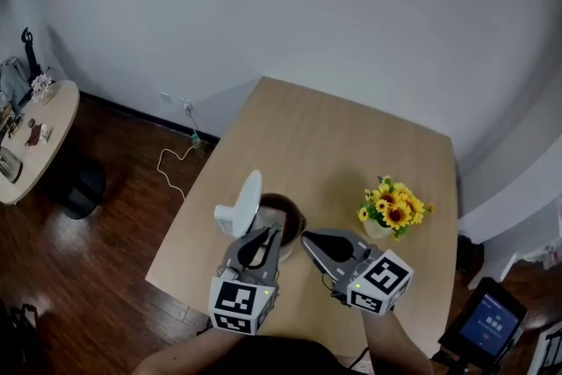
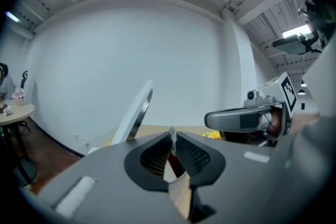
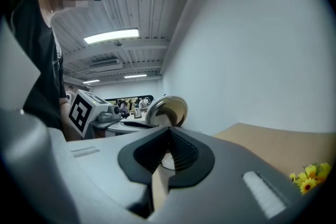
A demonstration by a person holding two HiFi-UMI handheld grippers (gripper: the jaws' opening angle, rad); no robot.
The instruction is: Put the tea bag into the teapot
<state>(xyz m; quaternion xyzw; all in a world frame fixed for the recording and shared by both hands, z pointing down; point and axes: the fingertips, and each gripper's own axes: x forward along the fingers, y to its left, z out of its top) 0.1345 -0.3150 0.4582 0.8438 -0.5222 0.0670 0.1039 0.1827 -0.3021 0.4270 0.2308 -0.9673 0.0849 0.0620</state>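
– Over the teapot point(image 1: 283, 208), the left gripper point(image 1: 274, 232) is pinching a thin pale sliver, apparently the tea bag point(image 2: 171, 139). Its jaws are pressing together on it, with only a paper edge poking out above the ribbed pads. What is threatening the drop?
– The hold is sitting on very little paper, so the bag is probably riding loosely. Limp, light stuff like that could be clinging to a pad on release, or fluttering onto the table point(image 1: 351, 145) instead of falling inside. How much is hanging below the jaws cannot be told.
– And the lid point(image 1: 247, 199)?
– It is standing tilted up at the pot's far-left side, a smooth white disc with a shiny underside. A knock from the left gripper could be tipping it down over the dark round opening.
– Is the right gripper point(image 1: 308, 240) helping?
– It is hovering just beside the pot's rim, jaws closed with nothing between them. Crowding that close, it is risking a nudge to the glossy pot on the slick wooden top.
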